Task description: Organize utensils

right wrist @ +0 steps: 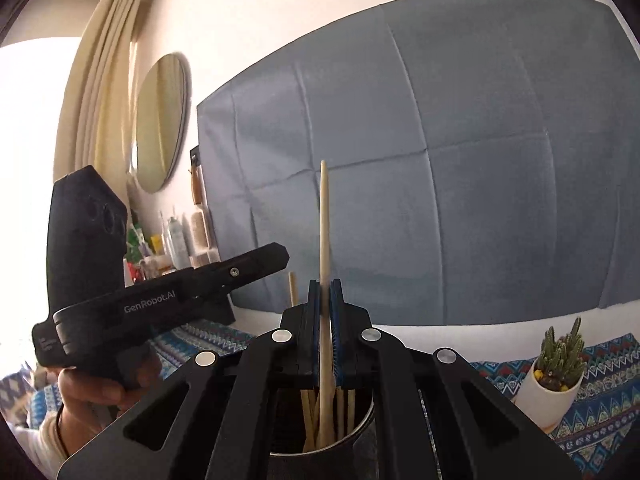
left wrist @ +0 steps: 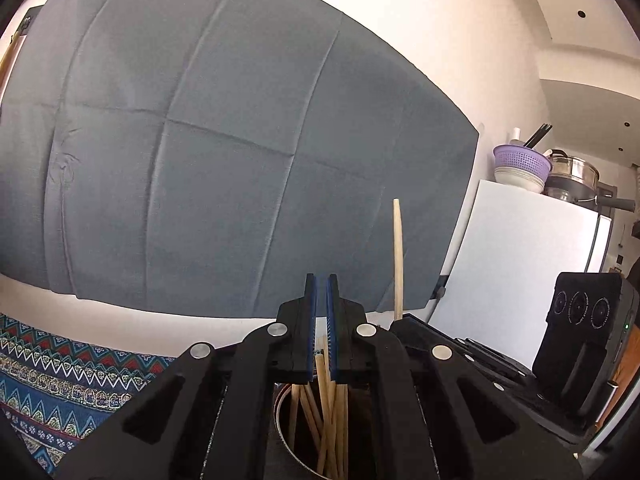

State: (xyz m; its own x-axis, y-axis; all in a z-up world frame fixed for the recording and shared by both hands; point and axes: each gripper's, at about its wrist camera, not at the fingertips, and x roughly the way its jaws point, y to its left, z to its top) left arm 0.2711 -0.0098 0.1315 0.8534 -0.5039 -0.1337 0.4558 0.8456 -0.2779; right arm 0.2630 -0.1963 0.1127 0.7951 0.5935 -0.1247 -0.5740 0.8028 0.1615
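A chopstick [right wrist: 325,264] is being gripped upright between the right fingers [right wrist: 325,312].
Its lower end is hanging into the cup [right wrist: 360,424] of chopsticks [right wrist: 310,412] below. The left fingers [left wrist: 321,312] are being held nearly closed, grasping nothing, over the same cup.
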